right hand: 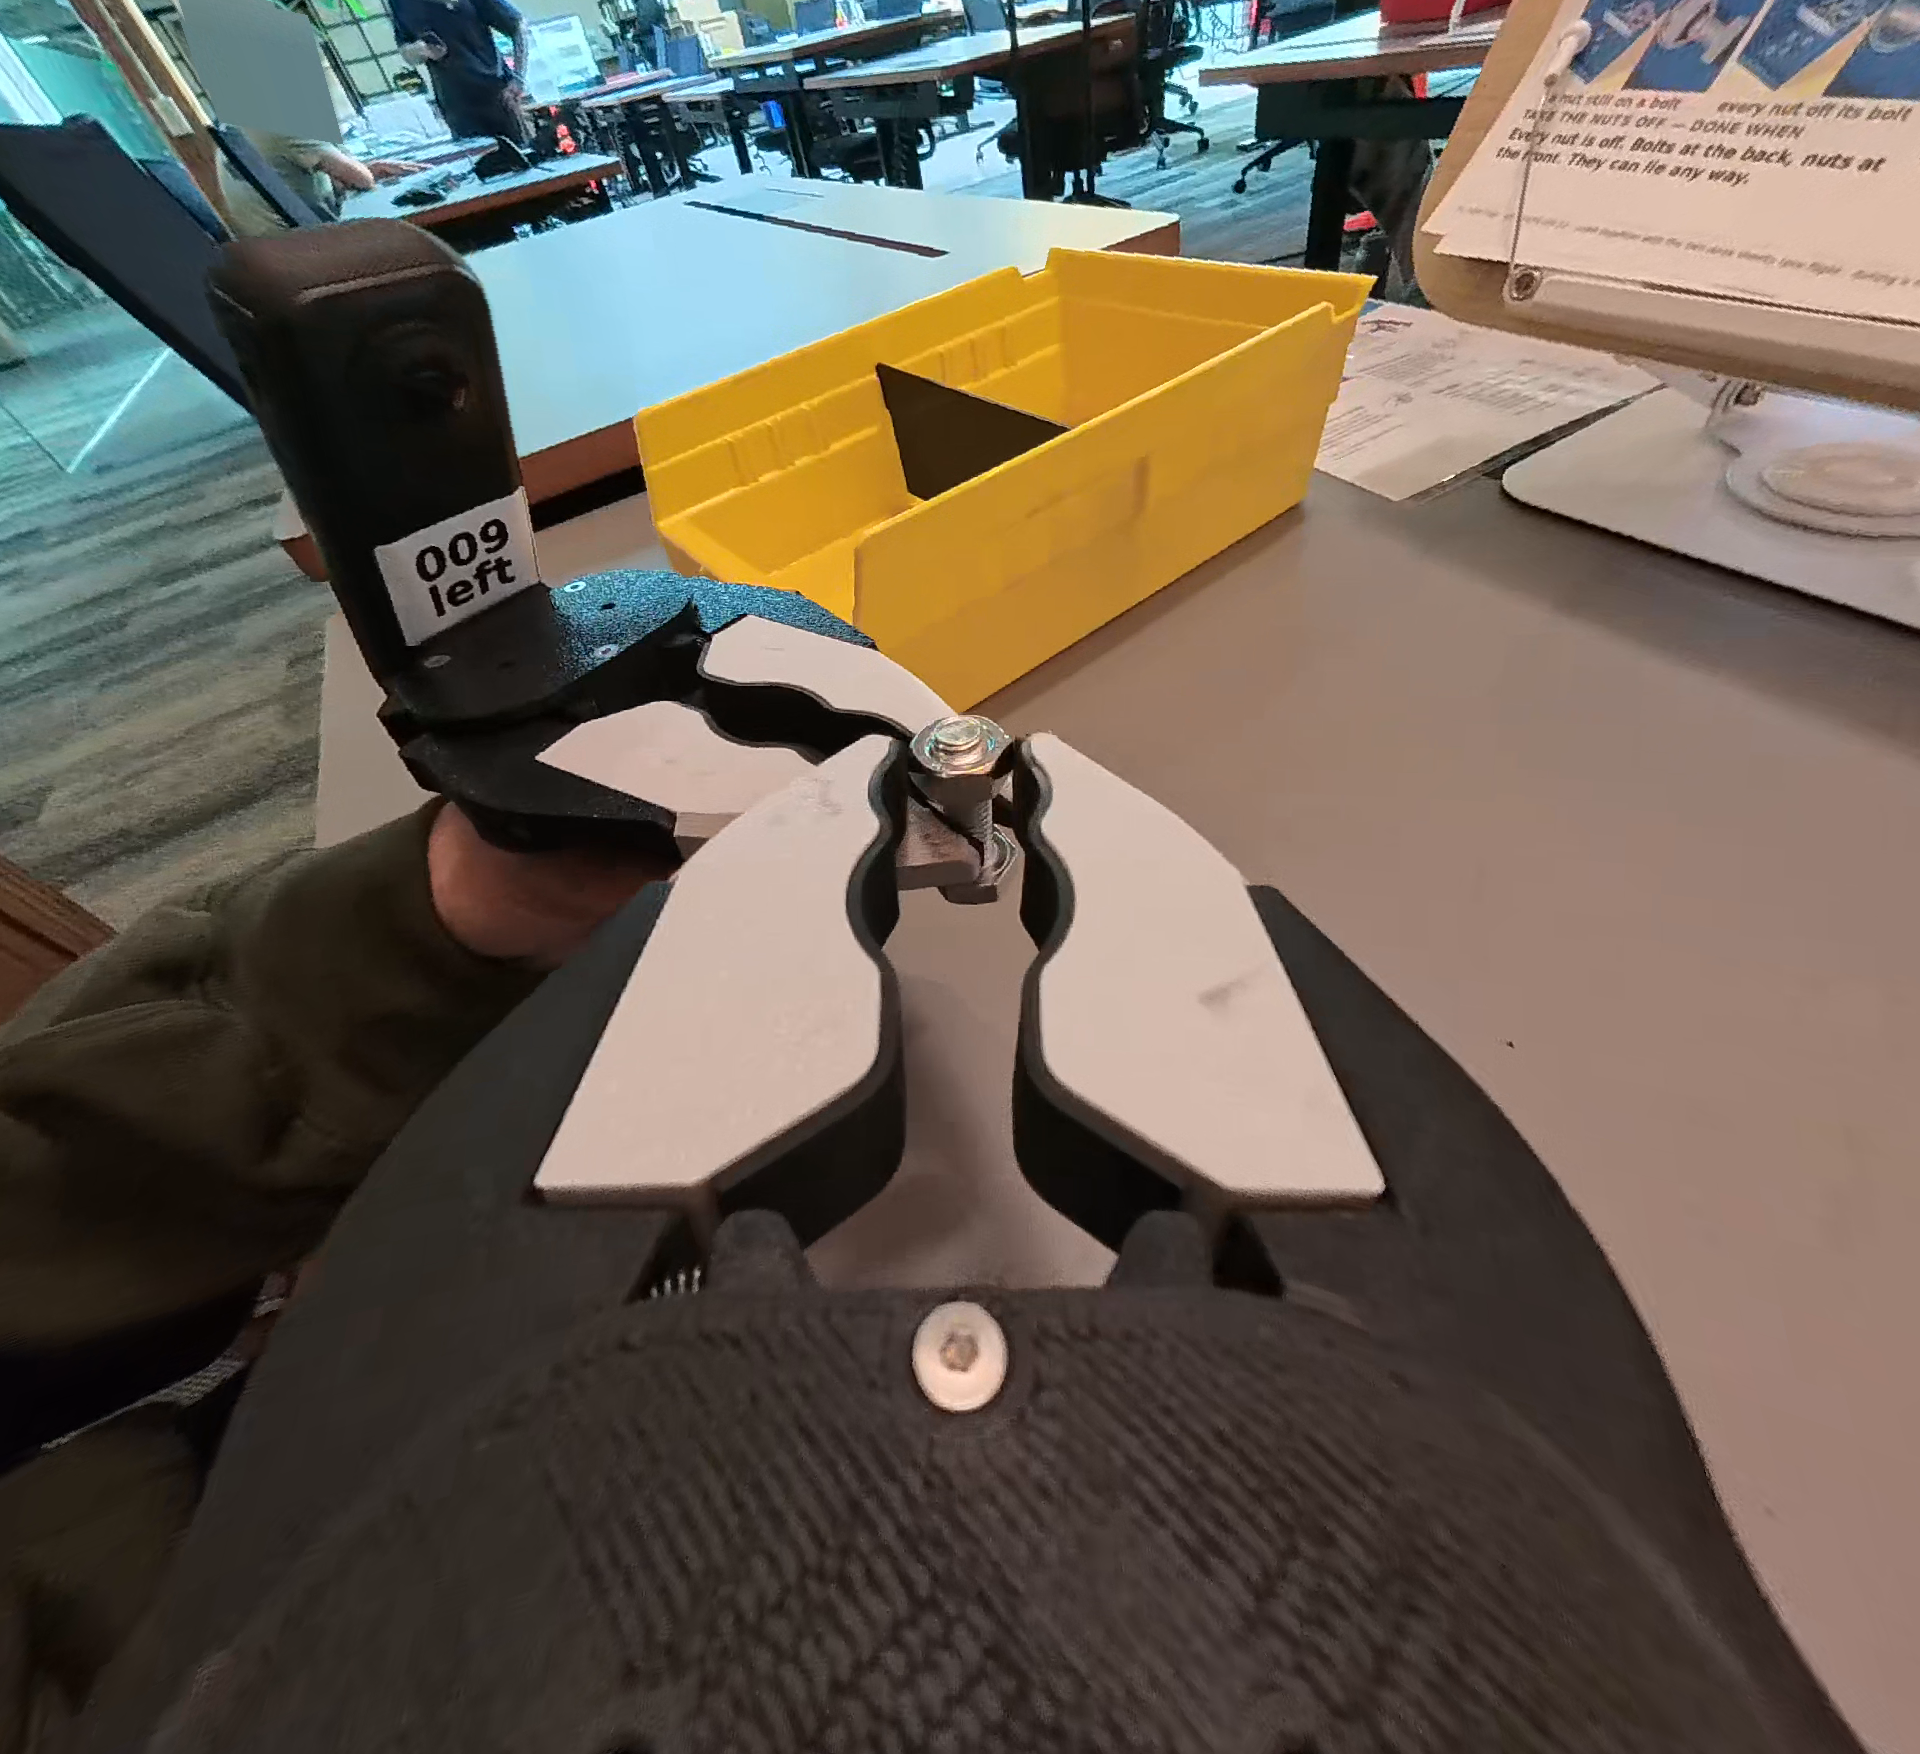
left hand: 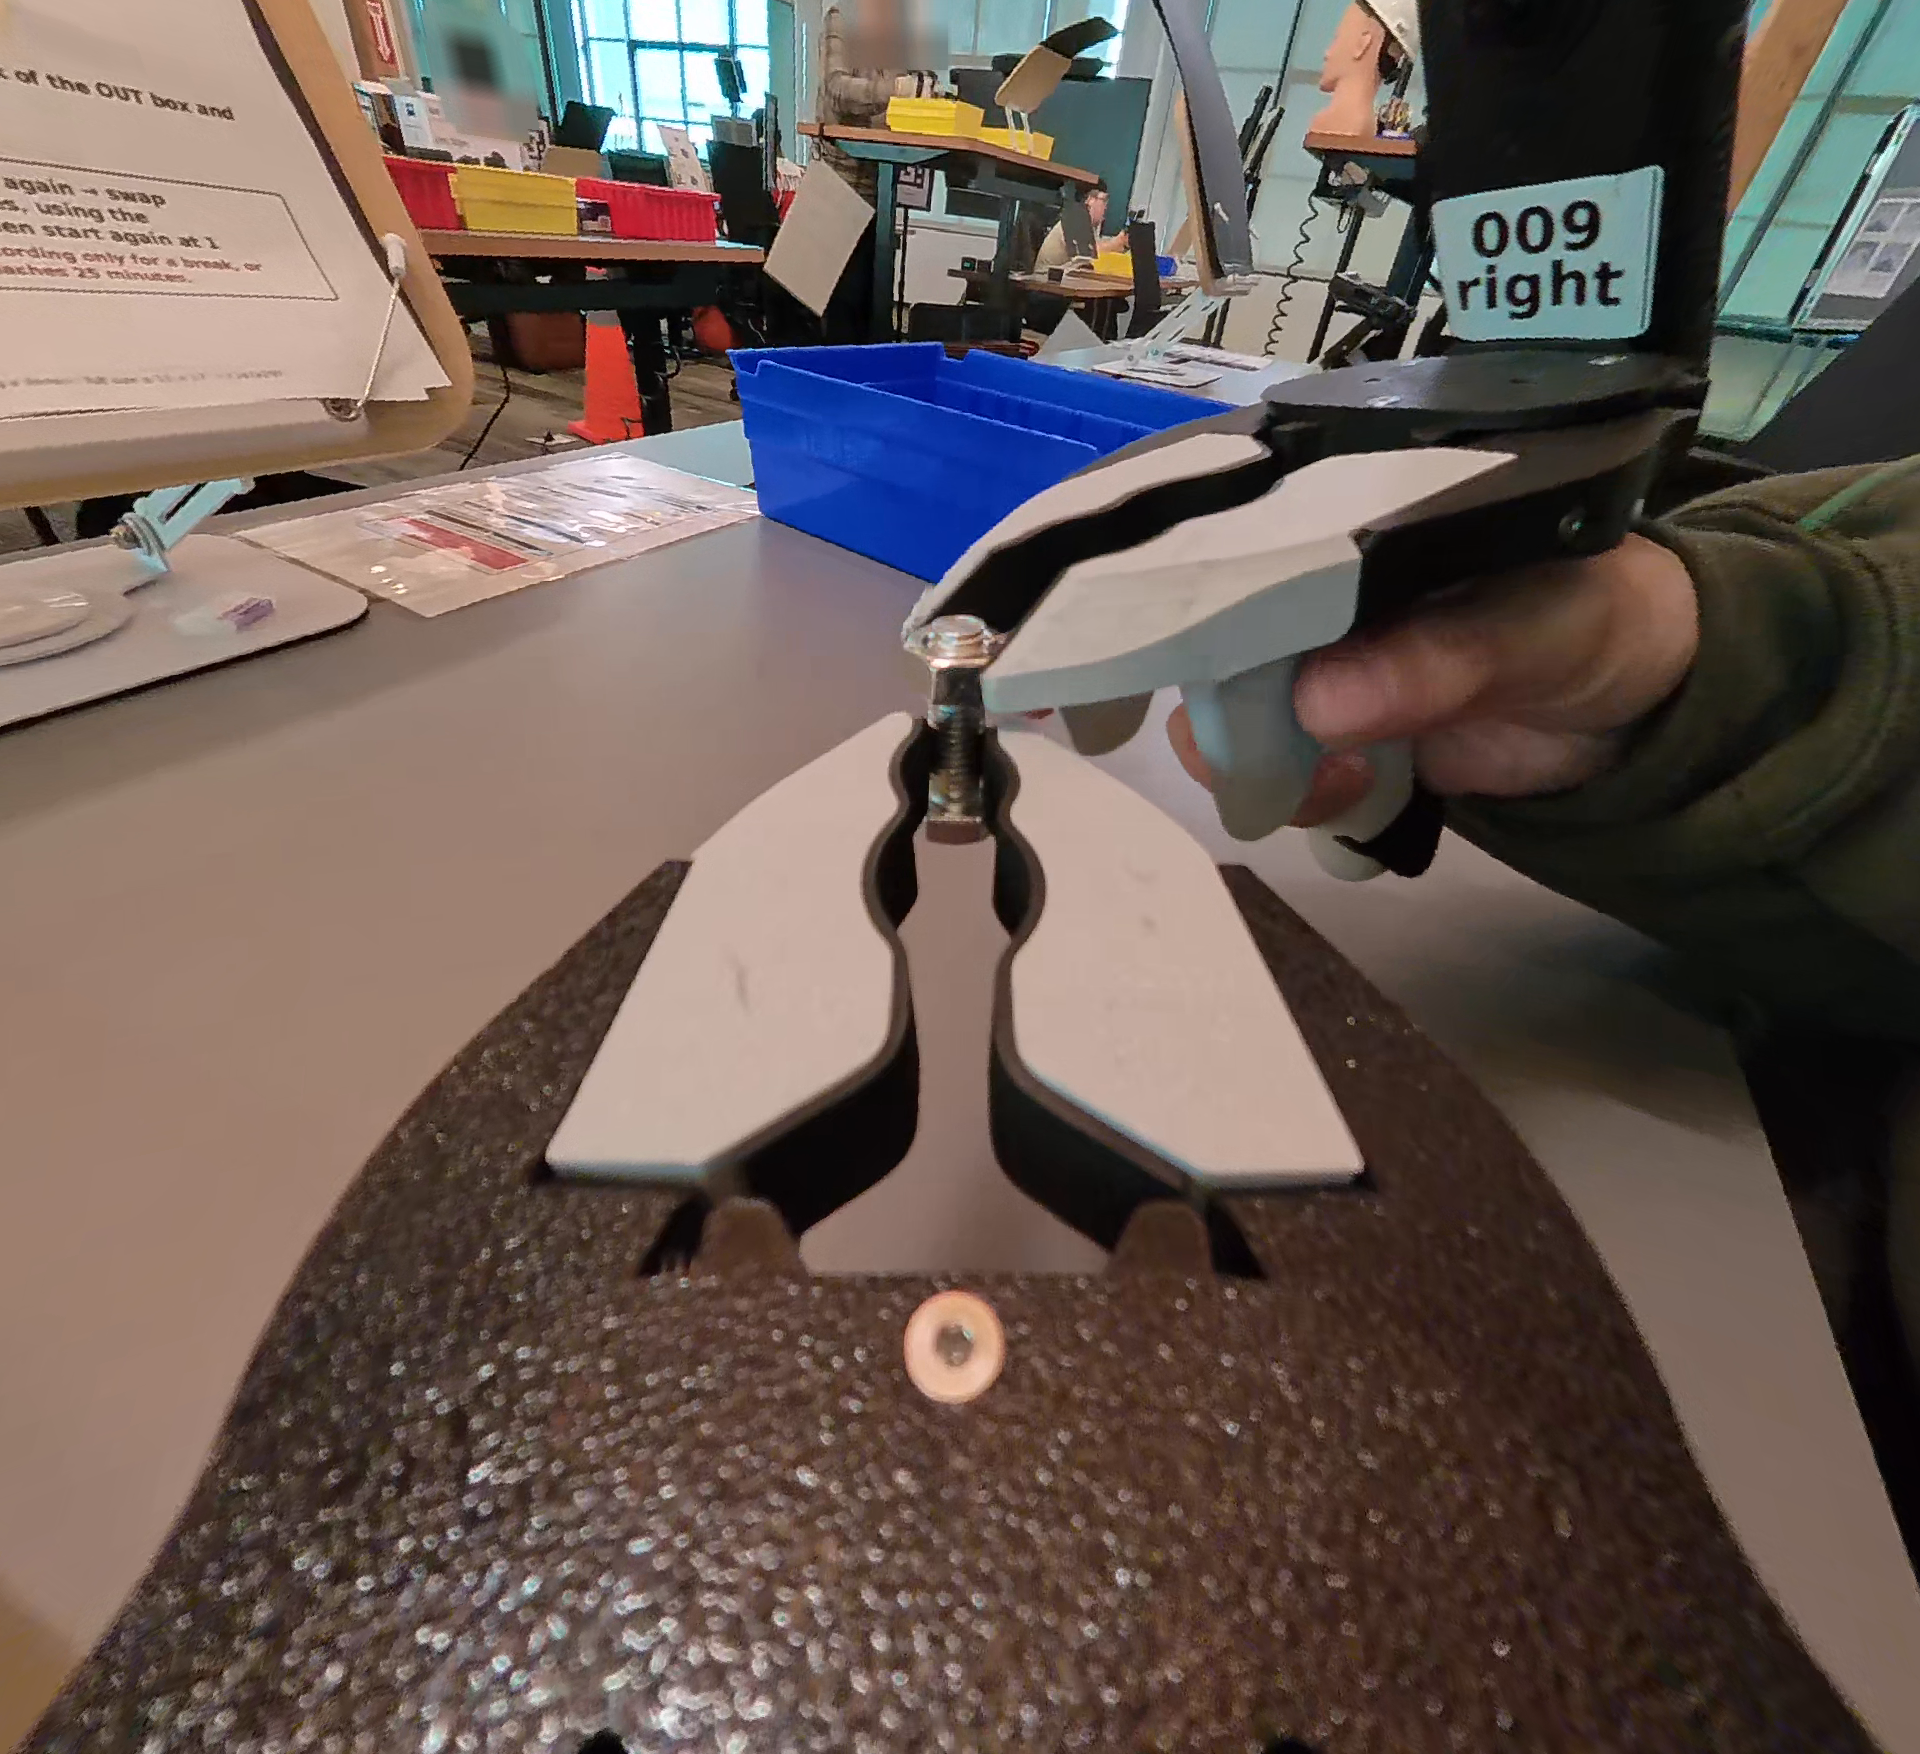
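Observation:
A silver bolt (left hand: 954,696) stands upright above the grey table (left hand: 416,821), held between both grippers. My left gripper (left hand: 954,748) is shut on its lower threaded part; a hex piece shows just below the fingertips. My right gripper (left hand: 961,655) comes in from the right, held by a hand in a green sleeve, and is shut on the bolt's flanged hex top. In the right wrist view my right gripper (right hand: 958,769) pinches that top end (right hand: 956,746), and the left gripper (right hand: 961,831) crosses from the left underneath. I cannot tell which end is the nut.
A blue bin (left hand: 883,447) stands beyond the grippers in the left wrist view. A yellow bin (right hand: 1039,541) with a black divider (right hand: 966,437) stands ahead in the right wrist view. An instruction sheet on a stand (right hand: 1714,94) and papers (right hand: 1455,385) sit to the right. People and desks are far behind.

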Available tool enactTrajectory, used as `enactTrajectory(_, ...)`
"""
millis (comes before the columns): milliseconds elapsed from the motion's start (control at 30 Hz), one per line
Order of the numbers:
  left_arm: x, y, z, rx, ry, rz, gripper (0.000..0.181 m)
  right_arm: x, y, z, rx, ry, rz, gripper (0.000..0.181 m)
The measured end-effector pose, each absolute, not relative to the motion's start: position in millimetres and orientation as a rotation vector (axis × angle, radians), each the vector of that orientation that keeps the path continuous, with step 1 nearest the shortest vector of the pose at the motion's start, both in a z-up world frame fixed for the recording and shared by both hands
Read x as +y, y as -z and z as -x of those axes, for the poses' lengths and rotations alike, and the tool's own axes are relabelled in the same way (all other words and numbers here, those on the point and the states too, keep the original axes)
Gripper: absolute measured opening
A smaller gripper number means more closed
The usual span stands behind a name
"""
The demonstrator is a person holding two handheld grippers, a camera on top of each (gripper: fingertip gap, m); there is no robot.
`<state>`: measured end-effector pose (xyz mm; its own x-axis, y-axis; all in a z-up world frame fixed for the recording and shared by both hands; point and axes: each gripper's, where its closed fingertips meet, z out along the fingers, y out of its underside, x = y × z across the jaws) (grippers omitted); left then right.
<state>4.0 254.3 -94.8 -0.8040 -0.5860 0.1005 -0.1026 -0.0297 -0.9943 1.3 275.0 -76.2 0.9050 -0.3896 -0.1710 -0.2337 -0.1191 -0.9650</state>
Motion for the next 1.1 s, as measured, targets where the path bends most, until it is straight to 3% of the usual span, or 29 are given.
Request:
enactTrajectory(133, 253.5, 88.4, -5.0, 1.854, 1.899, 0.720, 0.009, 273.2, 73.5, -2.4, 0.476, 0.116, 1.683, 0.019)
enactTrajectory(233, 257.4, 71.9, -5.2, 1.731, 1.935, 0.699, 0.025, 264.7, 61.6, -4.3, 0.498, -0.007, 1.573, 0.019)
enactTrajectory(367, 265.7, 72.4, -6.6, 1.721, 1.897, 0.702, 0.028, 227.2, 43.6, -20.9, 0.541, -0.010, 1.446, 0.019)
enactTrajectory(567, 268.9, 78.1, -7.8, 1.740, 1.943, 0.751, 0.028, 68.6, 31.1, -106.1, 0.834, 0.838, 1.619, 0.019)
enactTrajectory(700, 265.2, 80.5, -7.9, 1.757, 1.949, 0.744, 0.027, -59.6, 57.3, -152.0, 1.066, 1.316, 1.961, 0.019)
enactTrajectory(967, 265.2, 87.0, -8.1, 1.802, 1.891, 0.748, 0.027, -128.5, 149.6, -184.6, 1.248, 1.255, 2.447, 0.019)
enactTrajectory(1100, 281.6, 74.1, -6.2, 1.758, 1.874, 0.772, 0.027, -131.1, 129.5, -189.9, 1.350, 1.397, 2.231, 0.049)
